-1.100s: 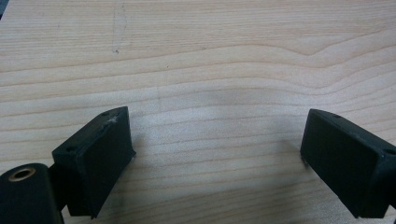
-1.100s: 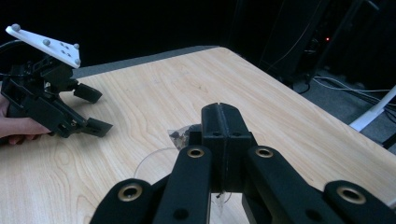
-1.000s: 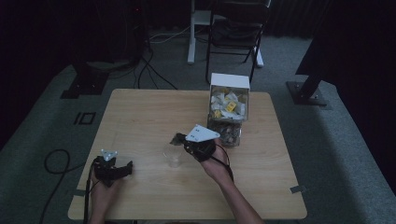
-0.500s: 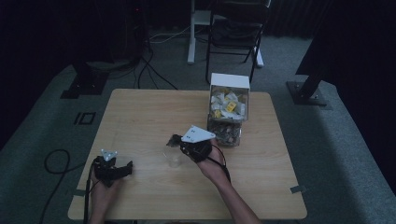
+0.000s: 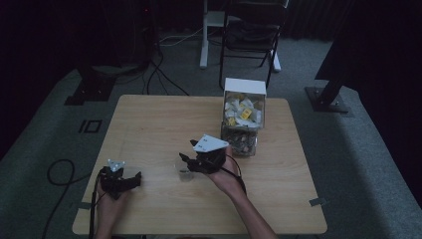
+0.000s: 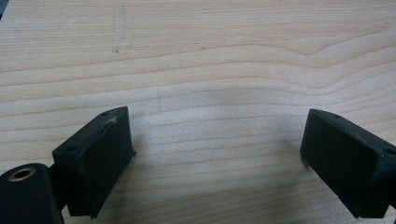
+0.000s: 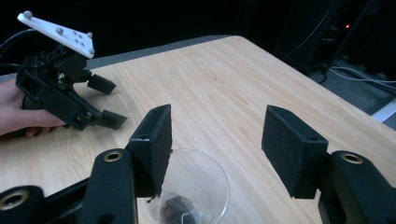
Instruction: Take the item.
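A small clear cup point(image 5: 185, 174) stands near the middle of the wooden table point(image 5: 149, 124). In the right gripper view the cup point(image 7: 196, 182) sits just below the jaws and holds a small dark object point(image 7: 173, 208). My right gripper point(image 5: 186, 160) is open, its fingertips right over the cup, with nothing between the pads point(image 7: 217, 126). My left gripper point(image 5: 133, 178) rests open at the table's front left, held in a hand. Bare wood lies between its pads point(image 6: 215, 126). The left gripper point(image 7: 112, 102) also appears across the table in the right gripper view.
A clear box point(image 5: 243, 110) filled with small packets stands at the table's back right, and a clear container point(image 5: 239, 142) with brownish contents sits in front of it, just right of my right hand. A chair point(image 5: 251, 35) and cables lie on the floor beyond.
My right gripper has moved left and slightly forward, from beside the containers to over the clear cup. The left gripper has stayed in place.
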Motion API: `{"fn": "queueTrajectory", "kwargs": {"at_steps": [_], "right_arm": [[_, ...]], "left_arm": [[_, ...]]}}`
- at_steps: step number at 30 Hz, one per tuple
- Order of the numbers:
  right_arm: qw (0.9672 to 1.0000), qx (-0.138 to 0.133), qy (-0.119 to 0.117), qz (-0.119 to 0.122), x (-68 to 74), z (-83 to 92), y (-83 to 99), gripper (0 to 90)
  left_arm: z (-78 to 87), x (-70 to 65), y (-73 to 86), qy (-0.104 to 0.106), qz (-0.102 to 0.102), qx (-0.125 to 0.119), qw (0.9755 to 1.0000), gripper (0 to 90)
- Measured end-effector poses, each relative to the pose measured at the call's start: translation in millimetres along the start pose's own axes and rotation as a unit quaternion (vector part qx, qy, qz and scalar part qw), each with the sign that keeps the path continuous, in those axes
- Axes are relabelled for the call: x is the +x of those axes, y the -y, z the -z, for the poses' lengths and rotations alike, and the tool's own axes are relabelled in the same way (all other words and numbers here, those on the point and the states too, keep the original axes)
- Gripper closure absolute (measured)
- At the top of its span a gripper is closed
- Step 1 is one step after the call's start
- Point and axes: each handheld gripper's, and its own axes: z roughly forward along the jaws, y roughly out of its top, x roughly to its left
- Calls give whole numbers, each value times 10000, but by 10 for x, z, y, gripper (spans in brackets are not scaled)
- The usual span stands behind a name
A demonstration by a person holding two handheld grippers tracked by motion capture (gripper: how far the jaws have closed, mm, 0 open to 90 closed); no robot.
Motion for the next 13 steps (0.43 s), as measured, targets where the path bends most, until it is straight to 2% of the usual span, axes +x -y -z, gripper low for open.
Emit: {"fn": "queueTrajectory", "kwargs": {"at_steps": [13], "right_arm": [[9999, -33, 24, -110, -58, 76, 52, 422]], "left_arm": [[-1, -1, 0, 2, 8, -5, 10000, 98]]}}
